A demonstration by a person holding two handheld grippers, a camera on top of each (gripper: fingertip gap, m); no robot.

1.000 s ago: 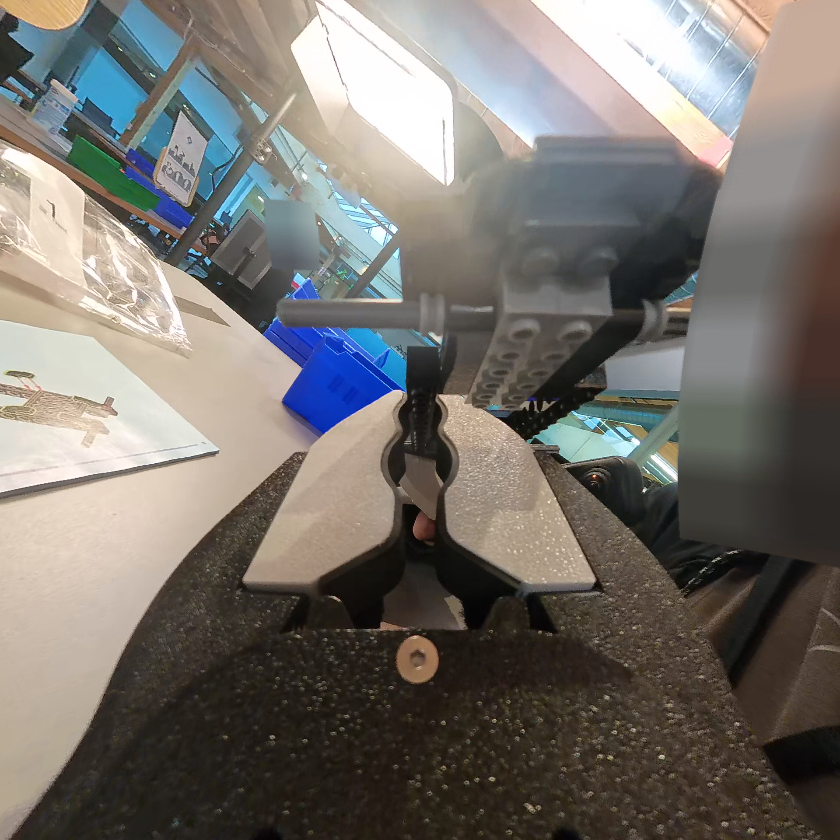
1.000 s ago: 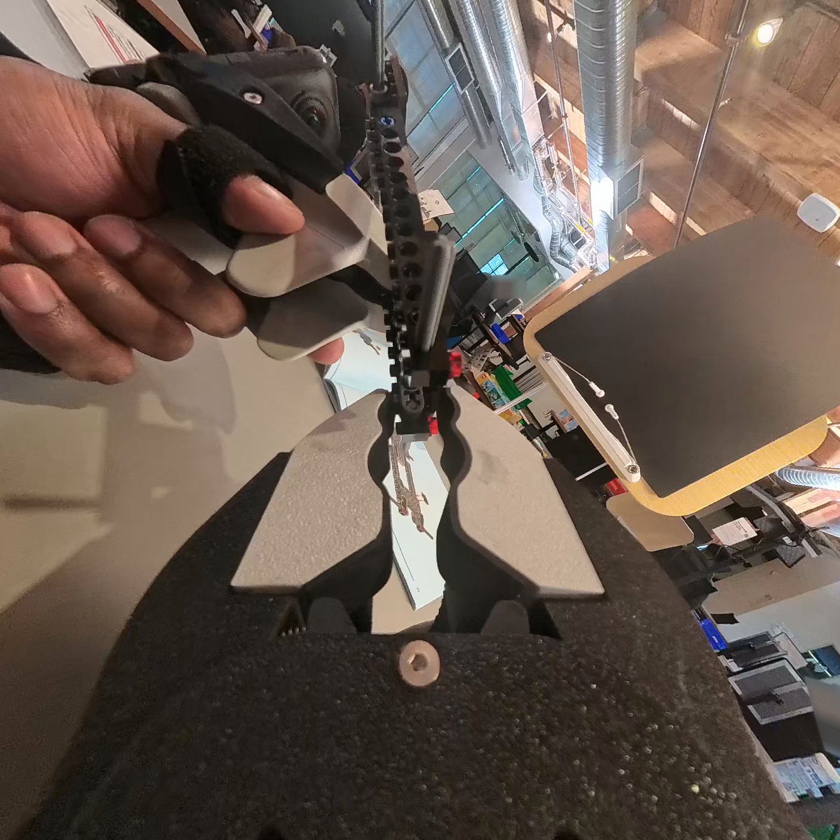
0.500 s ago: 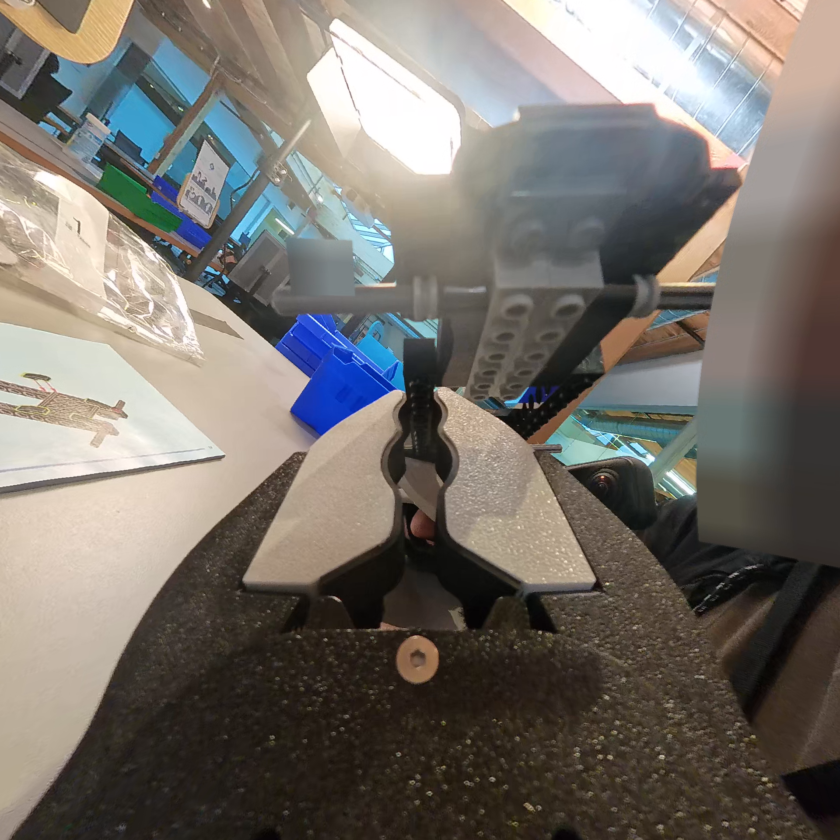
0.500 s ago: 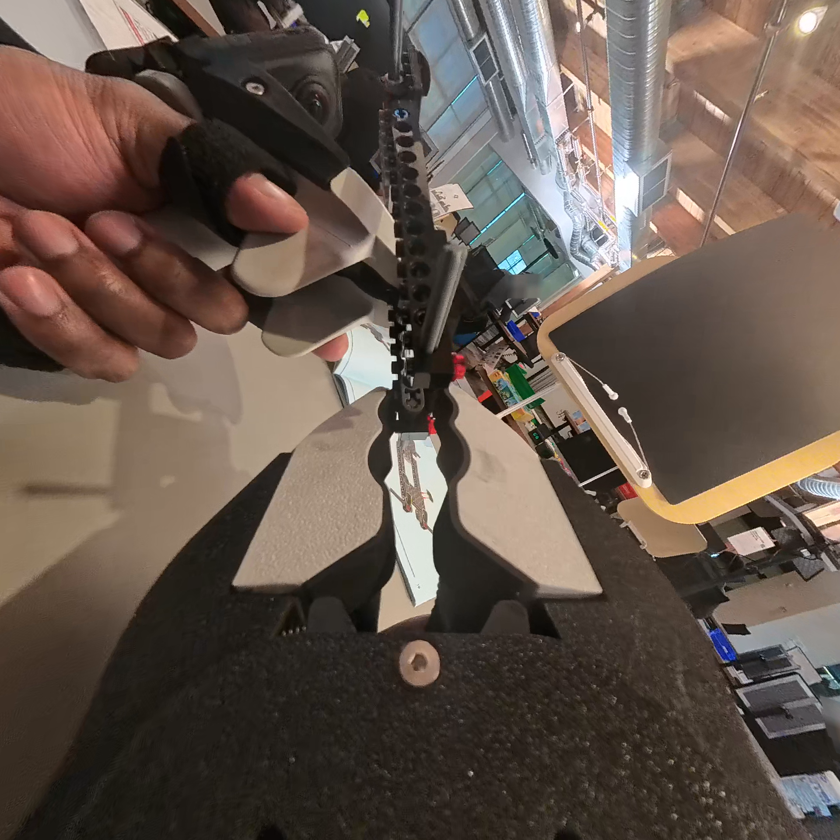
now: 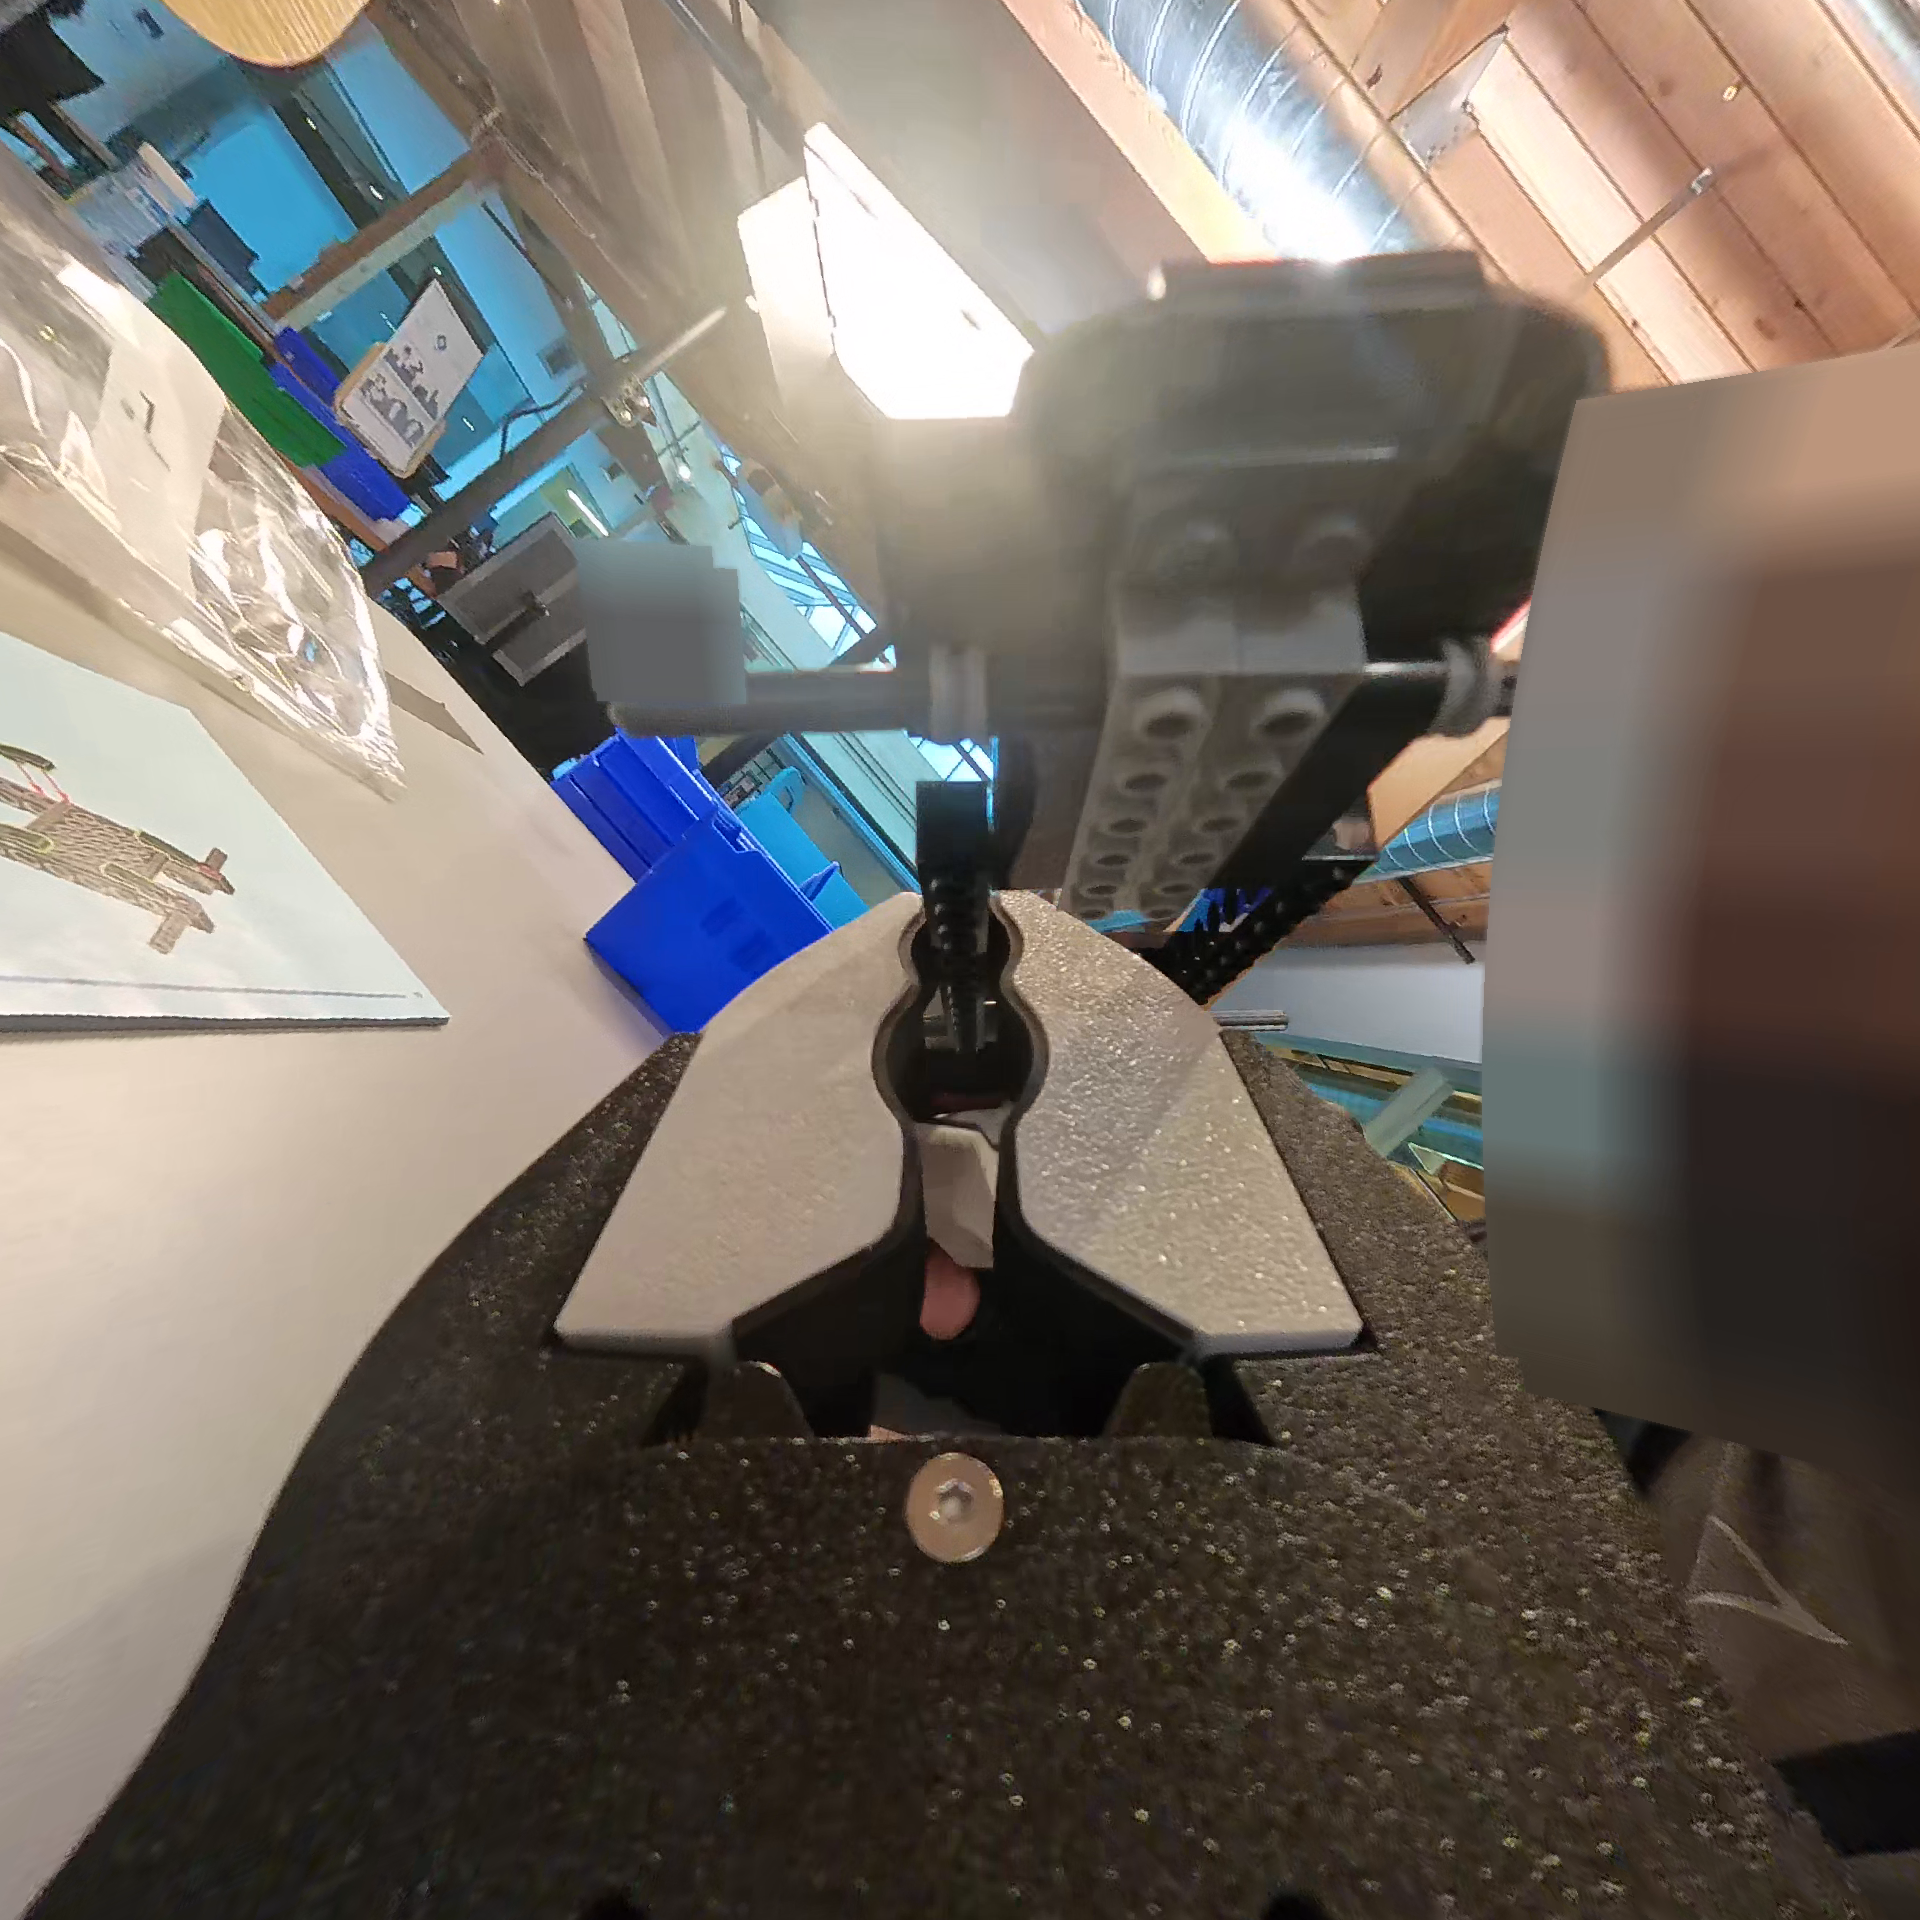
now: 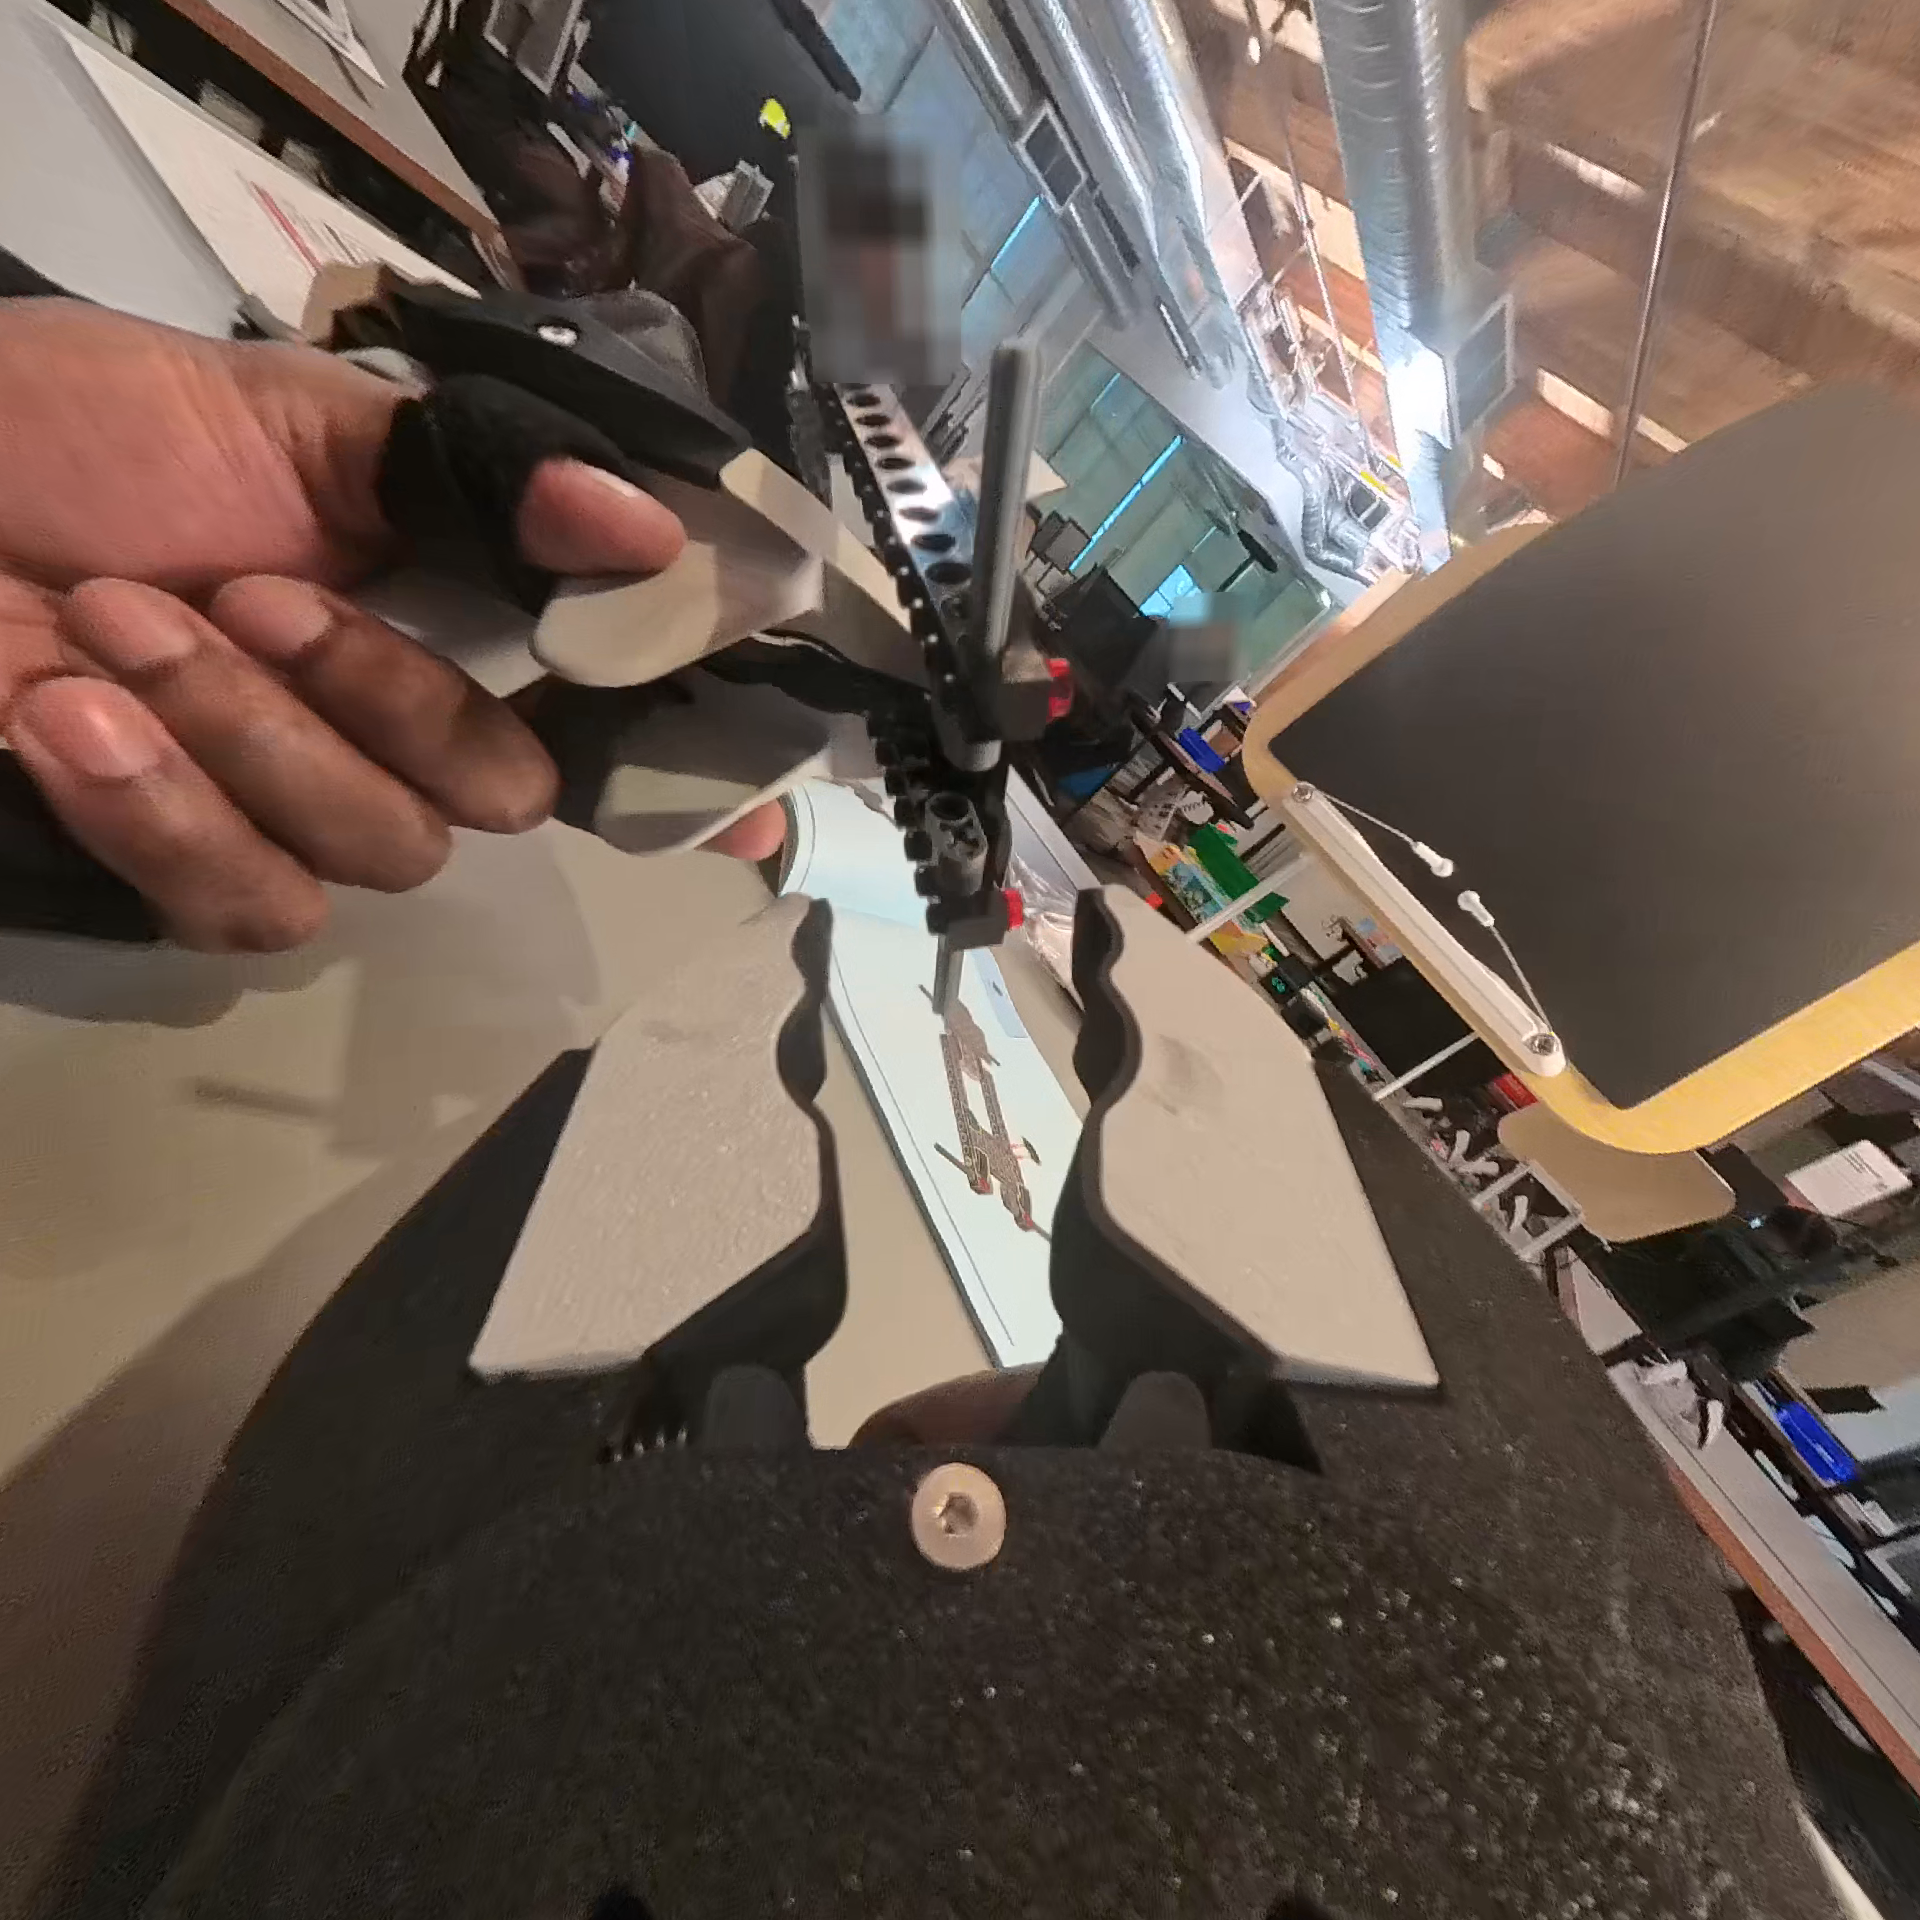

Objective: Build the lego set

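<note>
Your left hand-held gripper is nearly closed, both grey fingers pressed on the thin black toothed beam of a brick-built model; the beam runs up out of the narrow slot between the tips. Just above the beam, the rest of the model fills the view: a grey studded brick block, a grey cross axle running left from it, and a dark blurred mass on top (too blurred to make out).

Your right hand-held gripper stands wide open and grips nothing. The lower end of the same model, black with a small red peg, hangs between its fingertips without touching either pad, a clear gap on both sides. Just above and left of the model, your left hand grips the other tool, whose grey fingers clamp the black holed beam; a grey rod stands up beside that beam.

Below the model lies the pale tabletop, with a light-blue instruction sheet on it, a picture of a build printed there. Beyond the sheet sits a clear plastic bag of parts. Past the tabletop edge, below and left of the model in the left view, are blue bins. To the right of the model in the right view hangs a dark panel with a pale wooden rim, and ducting runs overhead.
</note>
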